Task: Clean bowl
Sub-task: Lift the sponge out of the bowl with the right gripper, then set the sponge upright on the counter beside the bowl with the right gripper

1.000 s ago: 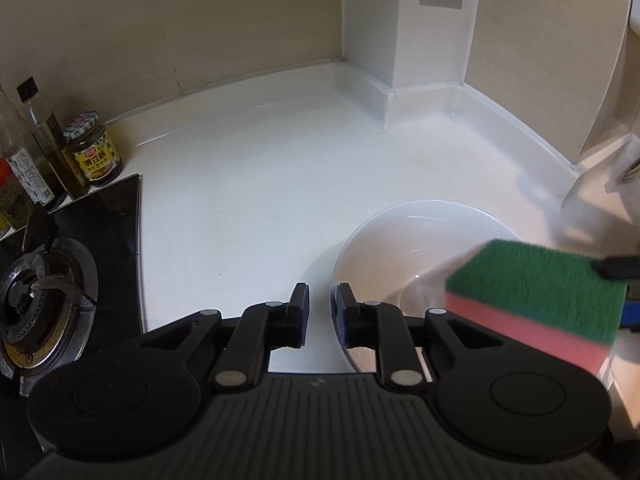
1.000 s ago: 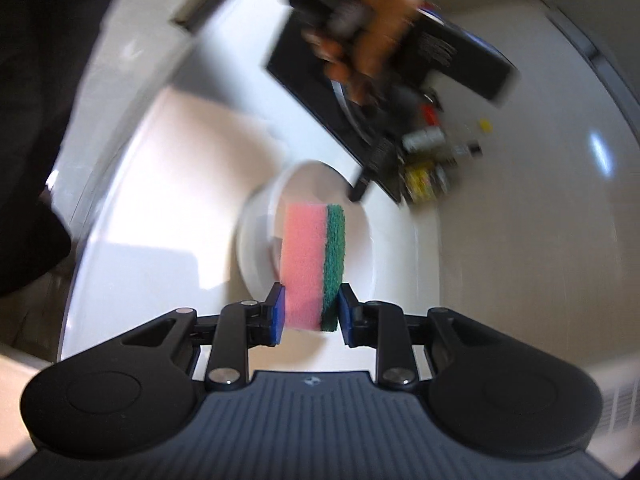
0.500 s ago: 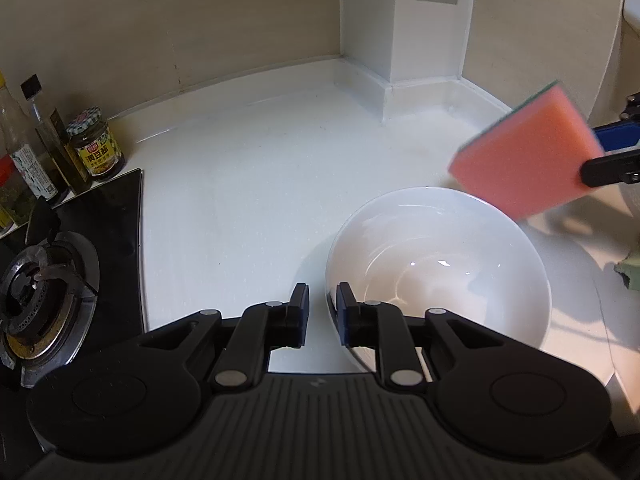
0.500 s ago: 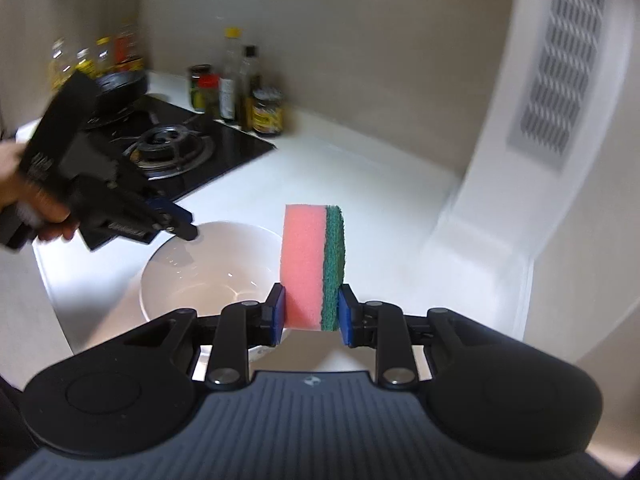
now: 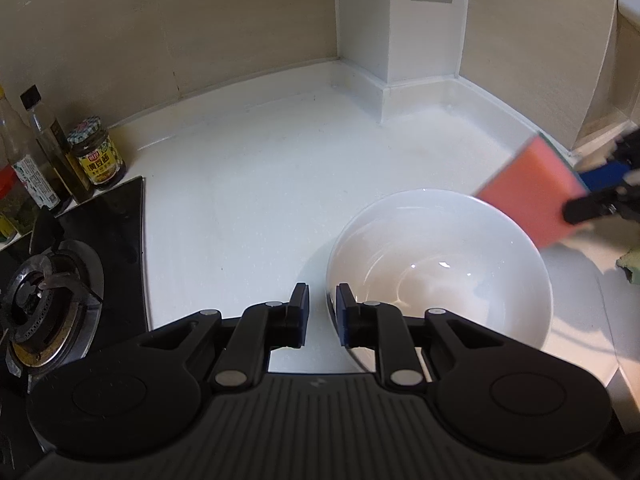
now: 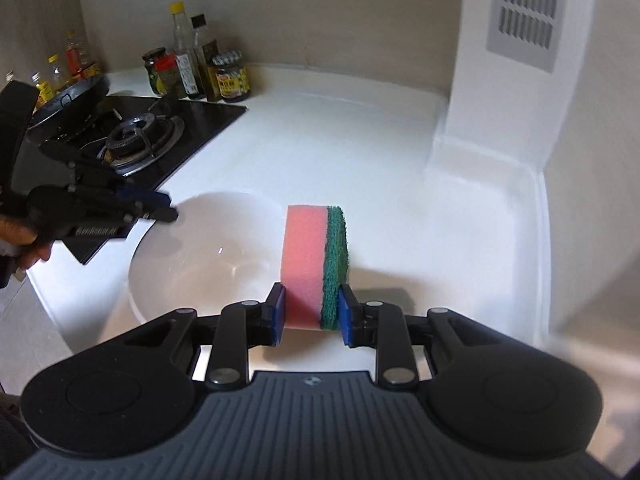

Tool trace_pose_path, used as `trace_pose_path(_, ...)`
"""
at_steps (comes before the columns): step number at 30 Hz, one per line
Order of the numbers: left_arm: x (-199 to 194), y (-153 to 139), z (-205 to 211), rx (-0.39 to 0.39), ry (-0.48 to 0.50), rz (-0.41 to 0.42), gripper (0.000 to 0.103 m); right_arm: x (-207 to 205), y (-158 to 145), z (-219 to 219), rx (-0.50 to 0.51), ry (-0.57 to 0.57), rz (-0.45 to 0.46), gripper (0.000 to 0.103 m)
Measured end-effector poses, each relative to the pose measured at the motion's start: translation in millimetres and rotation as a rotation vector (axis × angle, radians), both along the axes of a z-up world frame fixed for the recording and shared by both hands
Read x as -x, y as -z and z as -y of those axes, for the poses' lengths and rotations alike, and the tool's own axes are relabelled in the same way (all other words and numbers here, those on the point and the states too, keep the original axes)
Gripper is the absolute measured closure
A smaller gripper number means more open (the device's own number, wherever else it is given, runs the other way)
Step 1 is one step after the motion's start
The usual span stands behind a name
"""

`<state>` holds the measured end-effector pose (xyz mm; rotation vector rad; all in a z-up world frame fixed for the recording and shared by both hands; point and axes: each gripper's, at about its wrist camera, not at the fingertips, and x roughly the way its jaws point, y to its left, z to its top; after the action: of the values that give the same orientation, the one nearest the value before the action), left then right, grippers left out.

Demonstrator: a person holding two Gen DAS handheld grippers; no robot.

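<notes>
- The sponge (image 6: 316,264), clamped between the right gripper (image 6: 311,309) fingers, is now held lower than half a second ago, at the bowl's 2 o'clock.
- The white bowl (image 5: 436,264) is rested on the countertop (image 5: 256,184).
- The left gripper (image 5: 319,308), narrowly parted, is positioned astride the near rim; contact cannot be told.
- Scrubbing is judged imminent.

Left hand-held gripper (image 5: 319,309) level, fingers a narrow gap apart, holding nothing. Right hand-held gripper (image 6: 311,314) clamped, fingers pointing forward. Hand (image 6: 20,236) wrapped round left grip.
</notes>
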<state>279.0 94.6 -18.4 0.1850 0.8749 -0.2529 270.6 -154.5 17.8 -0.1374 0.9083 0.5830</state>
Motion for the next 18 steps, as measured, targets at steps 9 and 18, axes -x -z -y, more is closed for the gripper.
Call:
trace_pose_path(9,6,1,2,0.027,0.010,0.019,0.081,29,-7,25,-0.042,0.111,-0.033,0.080)
trace_pose_path(18,12,-2,15,0.012,-0.018,0.056,0.081,-18,7,42,-0.014,0.246,-0.094,0.078)
